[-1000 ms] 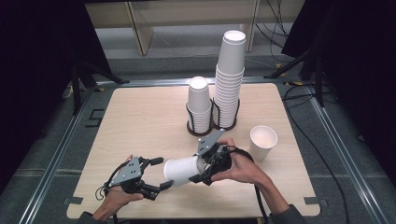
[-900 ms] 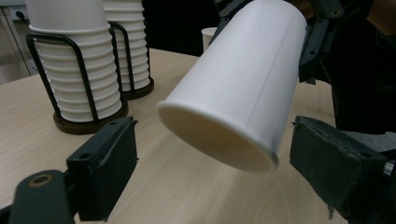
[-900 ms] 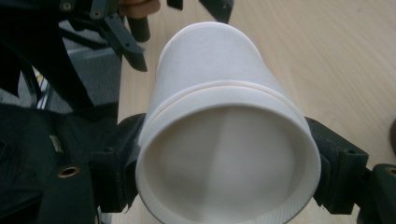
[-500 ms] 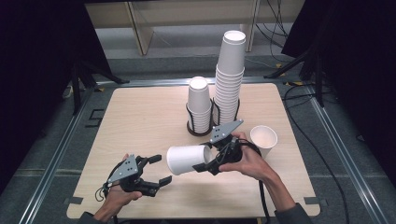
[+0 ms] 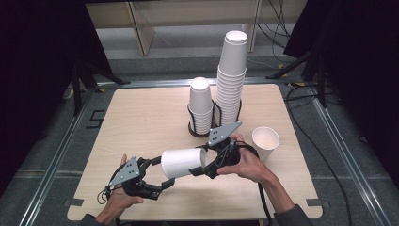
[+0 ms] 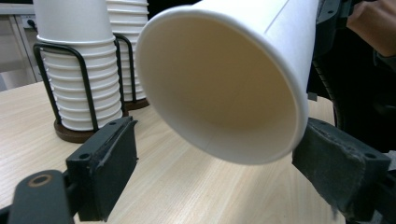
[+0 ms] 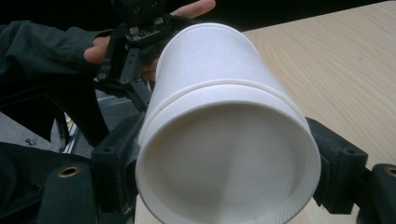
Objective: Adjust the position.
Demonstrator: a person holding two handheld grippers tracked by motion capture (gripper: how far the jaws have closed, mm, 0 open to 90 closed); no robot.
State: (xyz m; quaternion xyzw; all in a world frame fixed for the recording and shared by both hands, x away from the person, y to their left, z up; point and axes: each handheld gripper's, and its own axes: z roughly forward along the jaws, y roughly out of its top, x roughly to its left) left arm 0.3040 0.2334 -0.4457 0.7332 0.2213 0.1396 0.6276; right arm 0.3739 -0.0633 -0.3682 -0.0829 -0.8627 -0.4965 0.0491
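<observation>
A white paper cup [image 5: 183, 162] lies on its side in the air over the front of the table. My right gripper [image 5: 209, 160] is shut on its base end; in the right gripper view the pads [image 7: 116, 158] press both sides of the cup [image 7: 224, 140], whose recessed bottom faces the camera. The cup's mouth [image 6: 219, 84] points at my left gripper [image 5: 162, 172]. Its jaws have just been opening and stand either side of the rim, the left pad [image 6: 107, 163] well apart from it.
A black wire holder [image 5: 193, 127] at mid-table carries a short stack of cups [image 5: 201, 106] and a tall stack [image 5: 232, 77]. One cup [image 5: 265, 141] stands upright right of my right hand. The wooden table [image 5: 141, 117] has bare room at left.
My right gripper has risen and shifted right with the cup, drawing it away from the left gripper. The left hand has stayed where it was.
</observation>
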